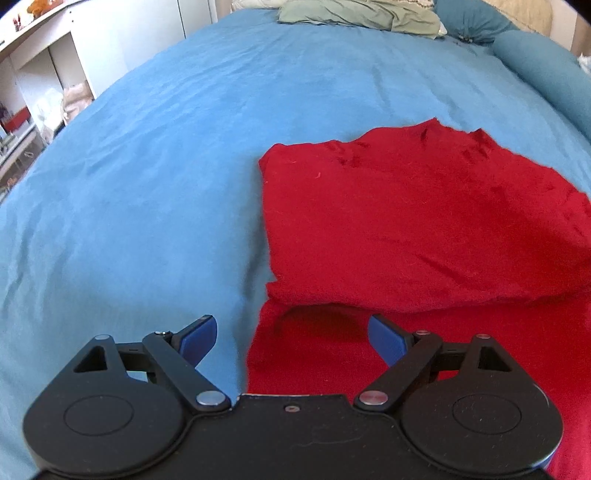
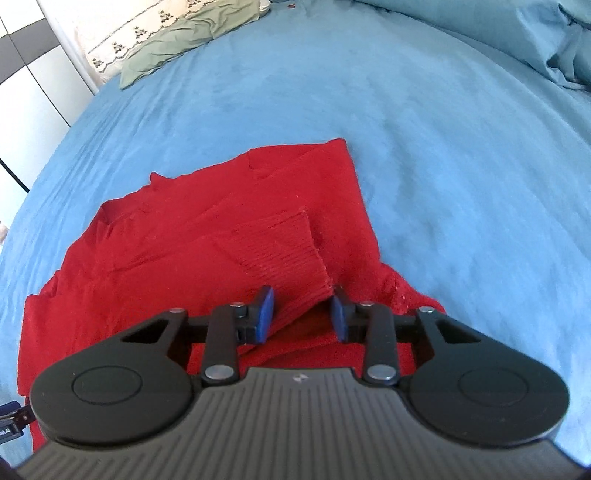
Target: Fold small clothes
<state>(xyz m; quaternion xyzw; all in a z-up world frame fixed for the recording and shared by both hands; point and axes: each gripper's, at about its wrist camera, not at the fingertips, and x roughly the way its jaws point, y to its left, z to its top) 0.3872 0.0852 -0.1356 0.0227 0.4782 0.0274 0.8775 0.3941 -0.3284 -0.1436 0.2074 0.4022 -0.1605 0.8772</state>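
The red sweater (image 1: pixel 424 221) lies partly folded on the blue bedspread (image 1: pixel 147 166). The left gripper (image 1: pixel 291 338) hangs released over its near left edge. The right gripper (image 2: pixel 303 314) brackets the ribbed cuff (image 2: pixel 280 254); whether its pads pinch it I cannot tell.

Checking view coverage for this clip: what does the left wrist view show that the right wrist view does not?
Left wrist only: the left tongs wide open over the sweater's near left edge, white shelving beside the bed, and a blue bolster.

Right wrist only: the right tongs with the sweater's ribbed cuff between the pads, and an embroidered white pillowcase.

Both: the partly folded red sweater on the blue bedspread, and a green pillow at the far end.
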